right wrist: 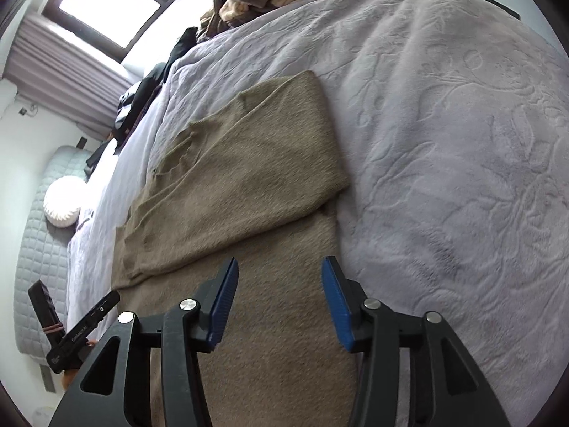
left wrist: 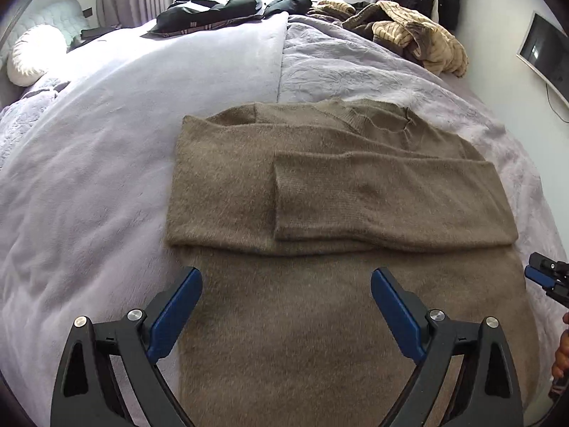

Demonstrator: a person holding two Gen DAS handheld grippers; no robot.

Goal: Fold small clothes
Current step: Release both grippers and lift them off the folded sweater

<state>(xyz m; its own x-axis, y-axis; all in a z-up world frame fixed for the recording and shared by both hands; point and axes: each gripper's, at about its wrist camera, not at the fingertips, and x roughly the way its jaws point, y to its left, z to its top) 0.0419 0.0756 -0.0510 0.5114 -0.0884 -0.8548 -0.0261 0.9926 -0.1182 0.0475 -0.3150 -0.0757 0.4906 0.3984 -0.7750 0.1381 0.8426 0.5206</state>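
An olive-brown knit sweater [left wrist: 320, 192] lies flat on the bed with both sleeves folded across its chest and its neckline at the far side. My left gripper [left wrist: 286, 284] hovers over the sweater's lower body, jaws wide open, nothing between the blue pads. In the right wrist view the same sweater [right wrist: 249, 178] runs up the picture, and my right gripper [right wrist: 280, 277] stands open above its lower right edge, holding nothing. The right gripper's tip [left wrist: 546, 274] shows at the right edge of the left wrist view. The left gripper's body [right wrist: 81, 331] shows at lower left of the right wrist view.
The sweater rests on a lilac embossed bedspread [left wrist: 355, 67] and a smoother pale blanket [left wrist: 106, 142]. A heap of beige and brown striped clothes [left wrist: 416, 32] and dark garments [left wrist: 220, 10] lie at the far side. A white round cushion [left wrist: 32, 57] sits far left.
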